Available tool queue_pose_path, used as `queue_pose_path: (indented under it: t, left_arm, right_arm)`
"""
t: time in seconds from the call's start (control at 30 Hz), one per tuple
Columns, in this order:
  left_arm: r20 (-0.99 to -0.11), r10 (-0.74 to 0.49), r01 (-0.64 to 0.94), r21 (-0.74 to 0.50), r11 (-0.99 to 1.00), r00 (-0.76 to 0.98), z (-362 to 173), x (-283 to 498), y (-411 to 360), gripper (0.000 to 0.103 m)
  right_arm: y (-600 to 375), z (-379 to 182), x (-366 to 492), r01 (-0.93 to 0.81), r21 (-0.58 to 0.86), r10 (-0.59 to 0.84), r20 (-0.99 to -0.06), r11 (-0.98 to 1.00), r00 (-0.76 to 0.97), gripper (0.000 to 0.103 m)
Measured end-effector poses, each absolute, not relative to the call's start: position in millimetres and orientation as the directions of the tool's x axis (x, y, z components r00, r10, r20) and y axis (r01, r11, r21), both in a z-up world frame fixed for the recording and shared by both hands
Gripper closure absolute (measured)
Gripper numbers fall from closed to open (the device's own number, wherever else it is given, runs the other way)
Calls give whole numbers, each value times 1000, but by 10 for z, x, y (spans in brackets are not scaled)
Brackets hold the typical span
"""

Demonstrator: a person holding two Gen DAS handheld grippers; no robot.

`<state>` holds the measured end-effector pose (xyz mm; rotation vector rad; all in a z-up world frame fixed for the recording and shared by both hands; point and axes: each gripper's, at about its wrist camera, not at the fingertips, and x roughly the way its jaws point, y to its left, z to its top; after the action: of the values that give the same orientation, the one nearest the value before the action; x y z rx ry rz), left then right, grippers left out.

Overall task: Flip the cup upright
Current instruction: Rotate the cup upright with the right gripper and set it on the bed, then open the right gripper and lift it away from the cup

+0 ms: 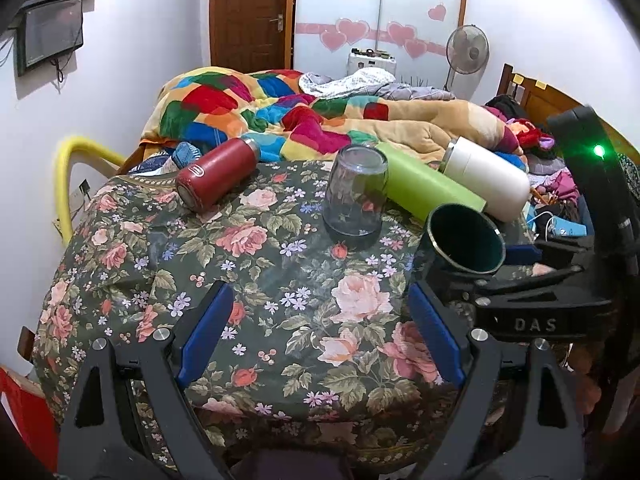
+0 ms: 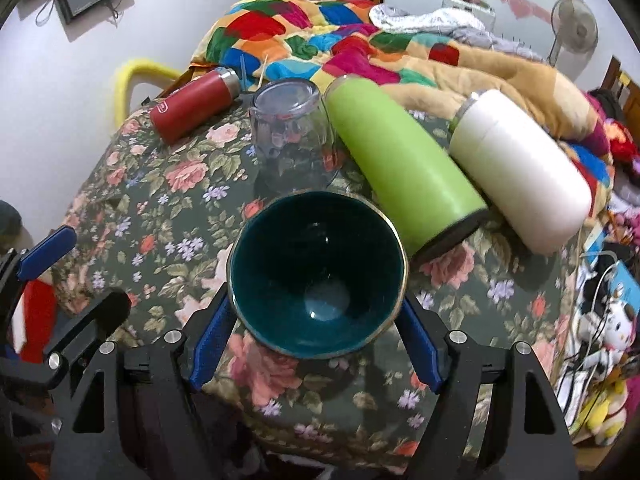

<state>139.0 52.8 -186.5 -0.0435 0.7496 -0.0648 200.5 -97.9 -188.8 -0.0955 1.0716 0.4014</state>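
We're in a home bedroom: an unmade bed (image 1: pixel 420 128) fills the middle, heaped with a bright patchwork quilt (image 1: pixel 256 108). Behind the bed stands a brown wooden door (image 1: pixel 250 12), and beside it a frosted panel with pink heart stickers (image 1: pixel 352 32). Right of the bed, a pedestal fan (image 1: pixel 467 50); left of it, a wall-mounted dark screen (image 1: pixel 52 34).

The worktop (image 1: pixel 132 264) is covered by a dark floral cloth. Far left on it, a red flask (image 1: pixel 218 174) lies on its side. Right of centre, a clear glass (image 1: pixel 355 196) stands inverted. Just right of the glass, a green bottle (image 1: pixel 428 186) lies on its side, with a white bottle (image 1: pixel 486 176) lying beside it. Beyond the worktop, a multicoloured quilt (image 1: pixel 248 108) covers a bed. A pedestal fan (image 1: pixel 467 49) stands far right.
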Motion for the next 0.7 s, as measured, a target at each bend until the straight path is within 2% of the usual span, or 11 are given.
queue_pose_path:
  t: [0.2, 0.33, 0.47, 0.7]
  left_arm:
    - [-642, -94, 53, -83, 995, 761, -1597, 1255, 479, 14]
    - [-586, -112, 71, -92, 993, 802, -1285, 1097, 399, 14]
    - [-515, -127, 90, -98, 991, 848, -914, 899, 309, 14]
    - [-313, -130, 113, -70, 991, 941, -242, 327, 119, 14]
  right_arm:
    - [-1150, -1624, 1724, -373, 119, 293, -840, 920, 457, 29]
    - [-1346, -1254, 1472, -360, 112, 307, -778, 926, 548, 29]
    - [-1565, -773, 1160, -335, 93, 308, -670, 937, 676, 29]
    - [-1860, -60, 565, -298, 83, 305, -423, 951, 853, 29]
